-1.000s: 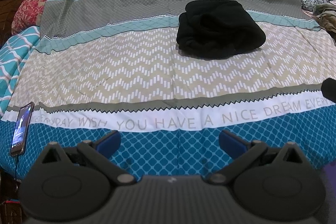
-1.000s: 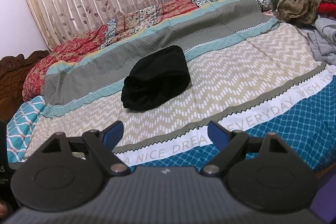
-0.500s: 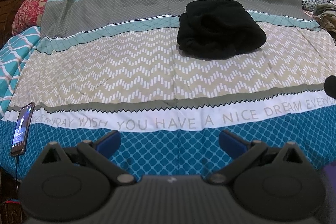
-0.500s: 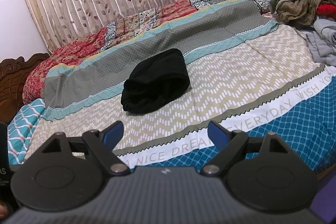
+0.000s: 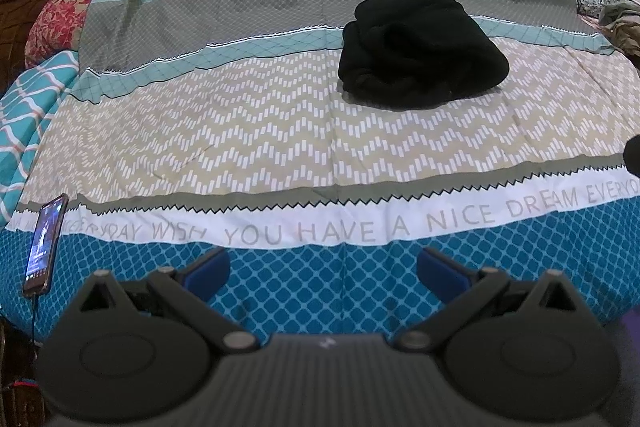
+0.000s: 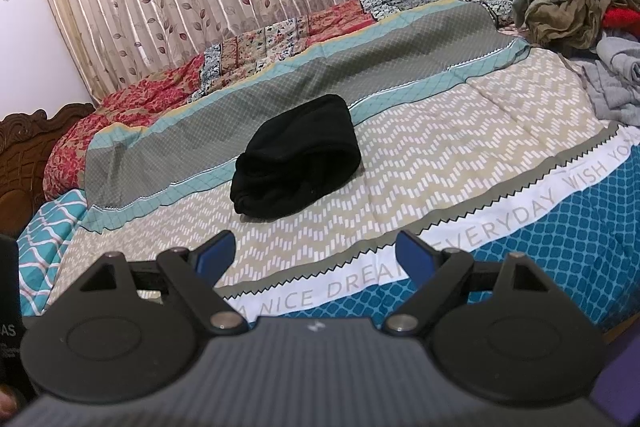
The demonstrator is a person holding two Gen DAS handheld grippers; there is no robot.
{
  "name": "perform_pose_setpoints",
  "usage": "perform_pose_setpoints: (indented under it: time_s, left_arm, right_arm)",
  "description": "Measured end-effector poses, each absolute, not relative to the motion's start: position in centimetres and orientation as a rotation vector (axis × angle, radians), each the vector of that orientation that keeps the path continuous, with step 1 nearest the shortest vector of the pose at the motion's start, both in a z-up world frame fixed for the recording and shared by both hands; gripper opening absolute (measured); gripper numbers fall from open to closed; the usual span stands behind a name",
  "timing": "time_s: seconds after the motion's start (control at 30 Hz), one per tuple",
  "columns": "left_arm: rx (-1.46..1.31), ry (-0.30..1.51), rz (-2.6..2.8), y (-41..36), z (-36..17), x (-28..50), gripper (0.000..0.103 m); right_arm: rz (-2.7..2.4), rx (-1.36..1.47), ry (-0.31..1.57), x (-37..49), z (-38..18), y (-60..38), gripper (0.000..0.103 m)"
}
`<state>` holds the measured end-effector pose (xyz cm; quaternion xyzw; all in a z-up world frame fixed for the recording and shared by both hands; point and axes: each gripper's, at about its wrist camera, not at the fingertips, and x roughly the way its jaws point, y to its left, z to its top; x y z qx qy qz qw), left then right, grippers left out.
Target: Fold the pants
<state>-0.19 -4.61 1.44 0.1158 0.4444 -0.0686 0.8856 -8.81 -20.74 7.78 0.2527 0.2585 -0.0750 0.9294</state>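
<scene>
Black pants (image 5: 420, 55) sit folded mid-bed (image 5: 280, 131), looks done; left gripper (image 5: 322, 269) and right gripper (image 6: 314, 253) both spread, empty.

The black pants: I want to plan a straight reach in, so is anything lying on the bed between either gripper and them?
Nothing visible does. Between the open left gripper, the open right gripper and the black pants lies only bare bedspread. The phone sits off at the bed's left edge.
</scene>
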Motion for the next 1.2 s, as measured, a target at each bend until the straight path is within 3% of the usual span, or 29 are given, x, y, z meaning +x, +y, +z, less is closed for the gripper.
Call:
perform_pose_setpoints:
  time_s: [1.2]
  left_arm:
    - [0.260,0.806,-0.060,-4.4,2.9,-0.6,0.103]
  right_arm:
    - [-0.152,0.511,0.518,-9.0,8.2,-20.6,0.089]
